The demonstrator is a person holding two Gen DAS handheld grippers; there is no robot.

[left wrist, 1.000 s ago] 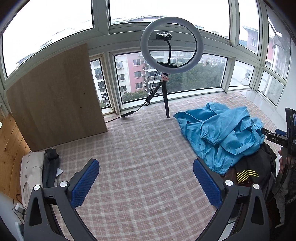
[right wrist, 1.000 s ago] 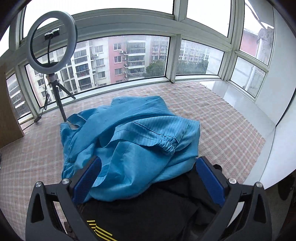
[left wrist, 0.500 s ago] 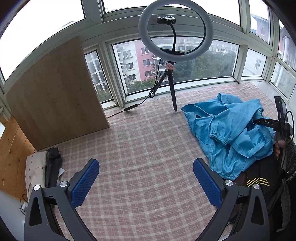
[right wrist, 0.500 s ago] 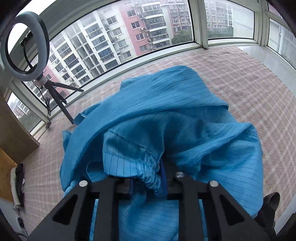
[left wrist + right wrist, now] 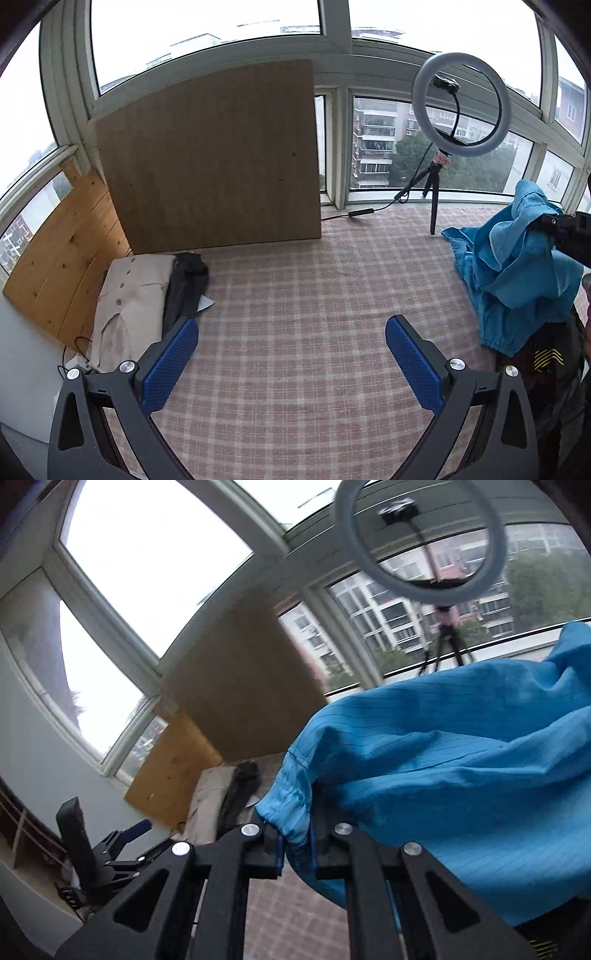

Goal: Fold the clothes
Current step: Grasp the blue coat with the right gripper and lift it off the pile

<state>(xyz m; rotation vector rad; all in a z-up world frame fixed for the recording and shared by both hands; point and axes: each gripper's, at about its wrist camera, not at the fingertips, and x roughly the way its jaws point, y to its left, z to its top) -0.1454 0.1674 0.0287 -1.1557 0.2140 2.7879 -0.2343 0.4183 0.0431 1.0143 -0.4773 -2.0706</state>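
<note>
A blue jacket (image 5: 517, 266) is half lifted at the right of the plaid cloth (image 5: 314, 295). My right gripper (image 5: 295, 834) has its jaws closing, and its pads pinch the jacket's gathered cuff (image 5: 288, 812). The rest of the blue fabric (image 5: 461, 757) drapes to the right. From the left wrist view the right gripper (image 5: 565, 229) holds the jacket up off the surface. A black garment with yellow stripes (image 5: 546, 358) lies under the jacket. My left gripper (image 5: 291, 325) hangs open over bare plaid cloth, holding nothing.
Folded beige clothing (image 5: 133, 295) and a dark garment (image 5: 184, 284) lie at the left. Behind them a brown board (image 5: 214, 155) and a wooden plank (image 5: 62, 266) lean on the windows. A ring light on a tripod (image 5: 461, 107) stands at the back right, its cable (image 5: 365, 212) trailing left.
My right gripper went from wide open to shut on the blue cuff and raised the jacket. The left gripper swung left, bringing the folded pile and board into view.
</note>
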